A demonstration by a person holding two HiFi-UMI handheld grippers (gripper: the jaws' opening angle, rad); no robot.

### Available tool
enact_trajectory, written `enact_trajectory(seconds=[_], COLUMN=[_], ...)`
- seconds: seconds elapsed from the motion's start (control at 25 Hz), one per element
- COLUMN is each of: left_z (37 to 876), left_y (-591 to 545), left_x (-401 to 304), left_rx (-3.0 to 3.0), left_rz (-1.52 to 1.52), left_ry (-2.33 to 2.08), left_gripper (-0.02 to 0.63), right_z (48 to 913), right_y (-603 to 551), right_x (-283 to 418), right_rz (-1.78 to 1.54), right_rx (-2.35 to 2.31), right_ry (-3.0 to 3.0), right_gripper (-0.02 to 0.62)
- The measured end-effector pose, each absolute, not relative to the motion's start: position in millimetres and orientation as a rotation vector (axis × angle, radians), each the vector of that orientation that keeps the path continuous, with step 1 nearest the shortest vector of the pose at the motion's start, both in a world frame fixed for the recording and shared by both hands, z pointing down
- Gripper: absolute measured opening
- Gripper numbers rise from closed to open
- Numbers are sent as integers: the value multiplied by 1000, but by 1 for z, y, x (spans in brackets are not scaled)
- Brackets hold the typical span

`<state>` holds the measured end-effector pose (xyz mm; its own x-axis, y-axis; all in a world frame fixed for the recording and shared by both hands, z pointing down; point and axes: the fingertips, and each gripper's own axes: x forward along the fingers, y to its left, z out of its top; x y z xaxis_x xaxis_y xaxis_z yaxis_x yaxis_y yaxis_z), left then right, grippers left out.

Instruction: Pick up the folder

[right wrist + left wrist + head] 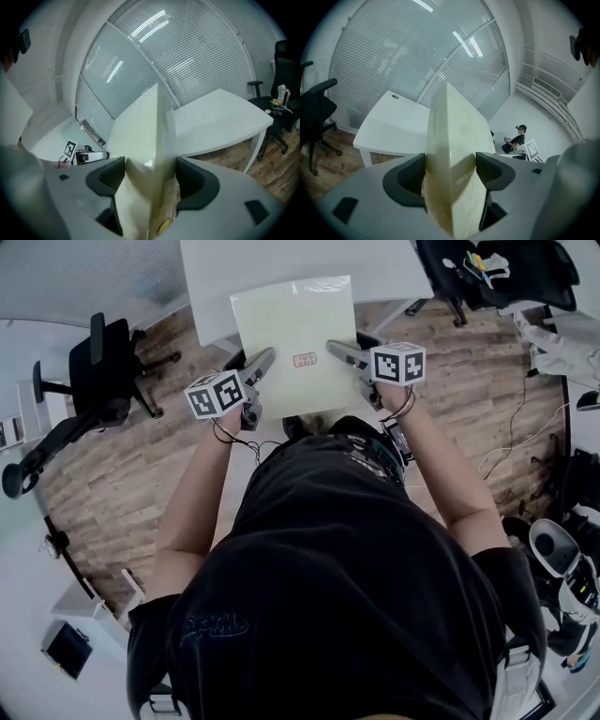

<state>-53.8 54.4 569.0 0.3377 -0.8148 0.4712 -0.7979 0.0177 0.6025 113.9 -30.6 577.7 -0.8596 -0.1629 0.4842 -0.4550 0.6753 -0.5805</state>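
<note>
A pale yellow-green folder (295, 338) with a small red label is held up in the air in front of the person, off the white table (281, 263). My left gripper (260, 363) is shut on the folder's lower left edge, and my right gripper (337, 351) is shut on its lower right edge. In the left gripper view the folder (452, 164) stands edge-on between the dark pads (492, 169). In the right gripper view the folder (145, 159) likewise fills the gap between the pads (194, 180).
A black office chair (94, 381) stands on the wooden floor at left. Another chair (497, 273) with items on it is at back right, with cables on the floor nearby. A second person (516, 139) sits in the far background. Blinds cover the glass wall.
</note>
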Motion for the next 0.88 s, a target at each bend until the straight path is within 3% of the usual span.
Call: enact_trajectory(seconds=[0.32,0.88], left_z=[562,569], left_y=[69,106], left_x=[-20,105], left_rx=[1712,1677], left_rz=[-67,-58], left_ry=[-1500,-1567], left_gripper=[336,336], right_z=[573,589], right_y=[-21,6], right_x=[140,261], right_rz=[1024,997], right_rx=[380,308], right_ry=[-2502,-2467], right_gripper=[330,330])
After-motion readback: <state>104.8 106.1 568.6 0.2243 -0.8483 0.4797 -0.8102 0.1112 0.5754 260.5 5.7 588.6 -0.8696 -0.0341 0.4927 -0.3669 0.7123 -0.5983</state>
